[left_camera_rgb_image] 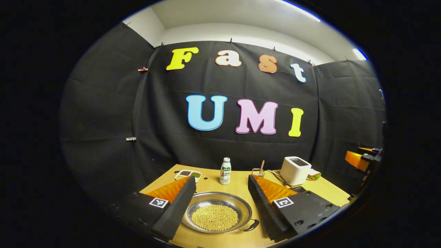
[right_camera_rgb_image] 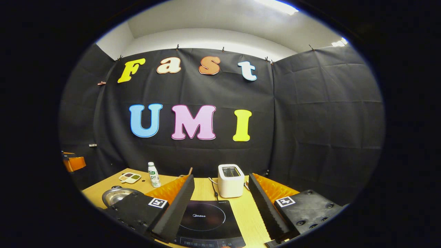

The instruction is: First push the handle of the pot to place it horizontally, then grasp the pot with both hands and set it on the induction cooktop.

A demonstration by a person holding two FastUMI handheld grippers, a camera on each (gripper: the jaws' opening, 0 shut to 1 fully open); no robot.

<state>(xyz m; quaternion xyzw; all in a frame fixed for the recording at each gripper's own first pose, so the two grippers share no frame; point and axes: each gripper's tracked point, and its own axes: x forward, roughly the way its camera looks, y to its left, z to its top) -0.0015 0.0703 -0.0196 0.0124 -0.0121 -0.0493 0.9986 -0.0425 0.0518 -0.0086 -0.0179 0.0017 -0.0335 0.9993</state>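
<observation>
A shallow steel pot (left_camera_rgb_image: 237, 206) holding yellow beans sits on the wooden table (left_camera_rgb_image: 237, 187), low in the left gripper view. One black loop handle (left_camera_rgb_image: 251, 225) sticks out at its lower right. My left gripper (left_camera_rgb_image: 222, 181) is open above the table, its two fingers standing either side of the pot without touching it. In the right gripper view my right gripper (right_camera_rgb_image: 221, 178) is open over the black induction cooktop (right_camera_rgb_image: 206, 218). The pot (right_camera_rgb_image: 115, 194) shows left of it, partly hidden by a finger. Each view catches the other gripper far off at its edge (left_camera_rgb_image: 361, 158) (right_camera_rgb_image: 74, 162).
A white toaster (left_camera_rgb_image: 295, 169) (right_camera_rgb_image: 230, 180) stands at the back with its cord running to the cooktop. A small drink bottle (left_camera_rgb_image: 225, 171) (right_camera_rgb_image: 154, 174) and a divided dish (left_camera_rgb_image: 187, 174) (right_camera_rgb_image: 130, 177) stand behind the pot. A wooden-handled tool (left_camera_rgb_image: 260, 168) lies near the toaster.
</observation>
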